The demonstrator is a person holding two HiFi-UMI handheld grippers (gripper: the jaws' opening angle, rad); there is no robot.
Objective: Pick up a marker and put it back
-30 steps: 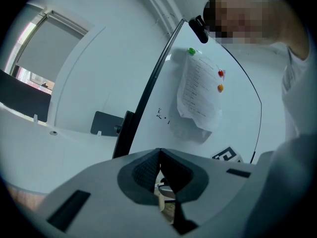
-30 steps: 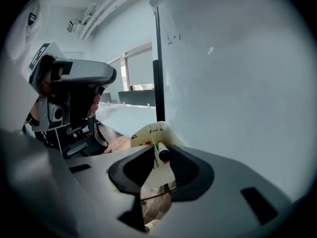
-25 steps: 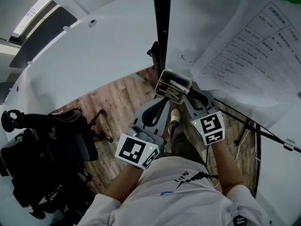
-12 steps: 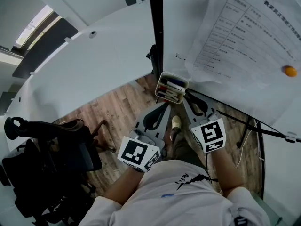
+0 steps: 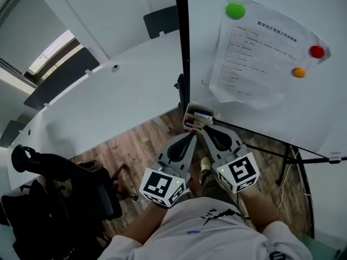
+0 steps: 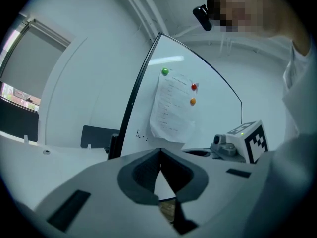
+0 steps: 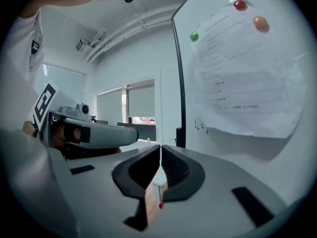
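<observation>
Left gripper and right gripper are held closed on nothing, markers seemingly lodged in the tray just ahead of both tips, so the reach is judged pending and jaws must be opened first.

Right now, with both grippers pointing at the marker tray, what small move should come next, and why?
Probably open the right gripper: its jaws are together and empty, and its tips seem just short of the tray holding markers at the whiteboard, so it cannot take one yet.
</observation>
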